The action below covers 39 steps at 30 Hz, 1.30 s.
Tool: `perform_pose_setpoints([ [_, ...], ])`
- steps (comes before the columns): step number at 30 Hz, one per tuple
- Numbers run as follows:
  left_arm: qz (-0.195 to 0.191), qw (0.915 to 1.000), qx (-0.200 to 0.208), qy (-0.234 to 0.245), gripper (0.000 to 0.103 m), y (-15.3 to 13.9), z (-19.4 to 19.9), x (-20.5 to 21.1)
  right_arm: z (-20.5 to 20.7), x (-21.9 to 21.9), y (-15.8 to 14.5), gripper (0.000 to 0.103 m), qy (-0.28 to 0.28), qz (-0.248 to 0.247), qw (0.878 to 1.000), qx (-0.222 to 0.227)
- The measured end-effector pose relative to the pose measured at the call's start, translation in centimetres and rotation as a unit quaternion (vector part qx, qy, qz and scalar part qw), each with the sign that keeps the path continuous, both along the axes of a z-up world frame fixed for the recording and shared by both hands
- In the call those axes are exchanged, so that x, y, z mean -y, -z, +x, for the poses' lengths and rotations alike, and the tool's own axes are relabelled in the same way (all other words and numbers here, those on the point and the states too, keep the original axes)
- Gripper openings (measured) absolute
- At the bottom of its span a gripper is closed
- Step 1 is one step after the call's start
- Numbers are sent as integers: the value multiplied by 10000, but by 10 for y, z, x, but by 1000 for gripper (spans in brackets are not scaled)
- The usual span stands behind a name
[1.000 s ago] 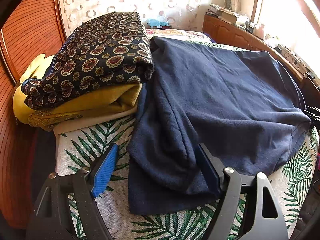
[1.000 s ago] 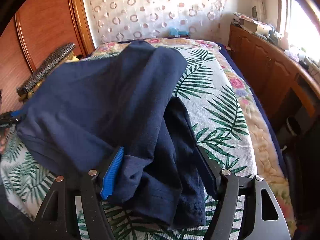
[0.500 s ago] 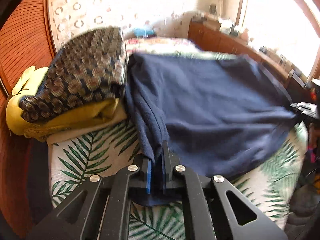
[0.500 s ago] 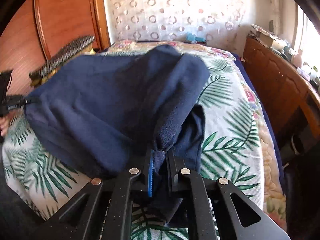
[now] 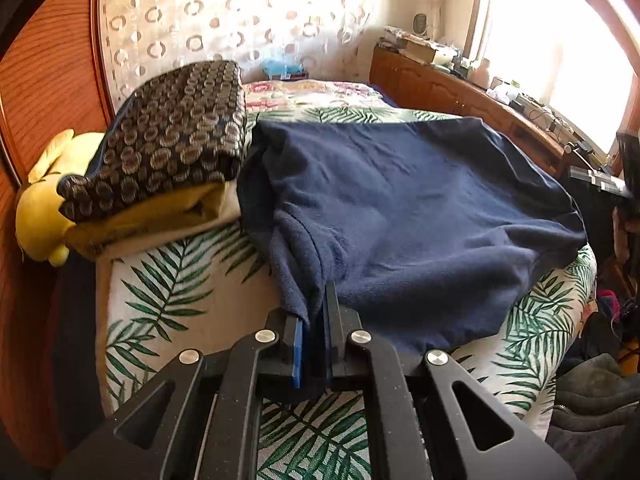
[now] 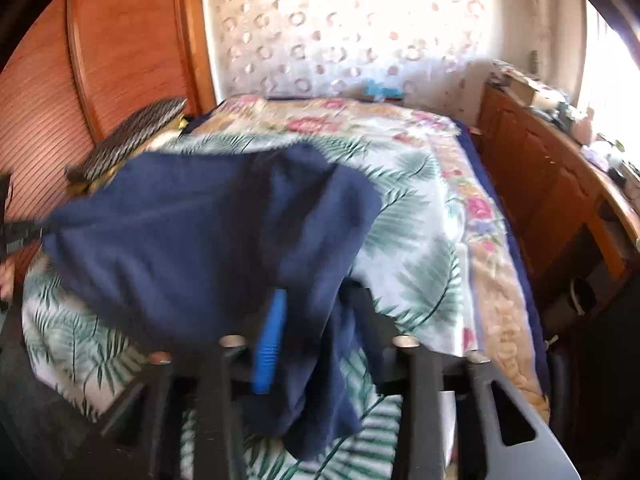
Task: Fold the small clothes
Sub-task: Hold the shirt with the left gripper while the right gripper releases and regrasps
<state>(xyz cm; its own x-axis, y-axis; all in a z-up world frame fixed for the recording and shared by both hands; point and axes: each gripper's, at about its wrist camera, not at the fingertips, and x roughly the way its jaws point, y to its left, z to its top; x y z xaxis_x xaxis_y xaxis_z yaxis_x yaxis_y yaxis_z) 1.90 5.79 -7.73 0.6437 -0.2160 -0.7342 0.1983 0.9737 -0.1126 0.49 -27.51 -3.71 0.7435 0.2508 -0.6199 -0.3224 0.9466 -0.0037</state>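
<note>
the left gripper is pinching the navy garment's edge; the right gripper is opening, cloth draping between its jaws.

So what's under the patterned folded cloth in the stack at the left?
Under the patterned cloth lies a yellow folded cloth, then a cream layer on the palm-leaf bedspread. Whether anything lies between them is covered.

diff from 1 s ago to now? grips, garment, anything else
Left gripper closed on the navy garment edge and lifted it. Right gripper also closed on its edge and lifted; its jaws are now opening, cloth still between them. Folded stack and bedspread unchanged.
</note>
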Motion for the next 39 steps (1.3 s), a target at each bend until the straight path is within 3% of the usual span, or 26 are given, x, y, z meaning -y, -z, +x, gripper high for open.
perform_pose_setpoints([
  [3,10,10000,-54,-18,9,7,1,-1,33,5,-13,47,153,-52,9997,193],
  [7,36,9999,-113,-51,9,15,3,1,96,2,-8,47,264,210,9994,-64],
  [11,80,9998,-200,-53,9,24,6,3,153,-11,8,47,355,512,9967,-517],
  [16,81,9997,-235,-40,9,26,6,3,189,-13,30,47,258,905,9861,-1367],
  [18,86,9997,-239,-28,9,27,7,2,193,-13,31,47,219,952,9846,-1450],
  [21,93,9996,-248,-17,9,28,8,2,203,-7,27,38,68,1255,9785,-1637],
  [23,91,9997,-246,-19,9,28,8,2,202,1,23,25,13,1315,9772,-1665],
  [24,87,9997,-246,-19,9,28,7,2,202,4,22,12,-18,1303,9772,-1678],
  [27,64,9997,-245,-23,9,29,8,2,199,-1,14,5,-164,1189,9819,-1468],
  [33,83,9997,-248,9,9,29,7,2,187,-5,-14,4,-211,1136,9914,-606],
  [37,93,9996,-254,20,9,28,8,2,176,1,-40,4,188,1010,9941,350],
  [39,80,9996,-258,19,9,28,8,2,178,-2,-39,4,655,543,9945,613],
])
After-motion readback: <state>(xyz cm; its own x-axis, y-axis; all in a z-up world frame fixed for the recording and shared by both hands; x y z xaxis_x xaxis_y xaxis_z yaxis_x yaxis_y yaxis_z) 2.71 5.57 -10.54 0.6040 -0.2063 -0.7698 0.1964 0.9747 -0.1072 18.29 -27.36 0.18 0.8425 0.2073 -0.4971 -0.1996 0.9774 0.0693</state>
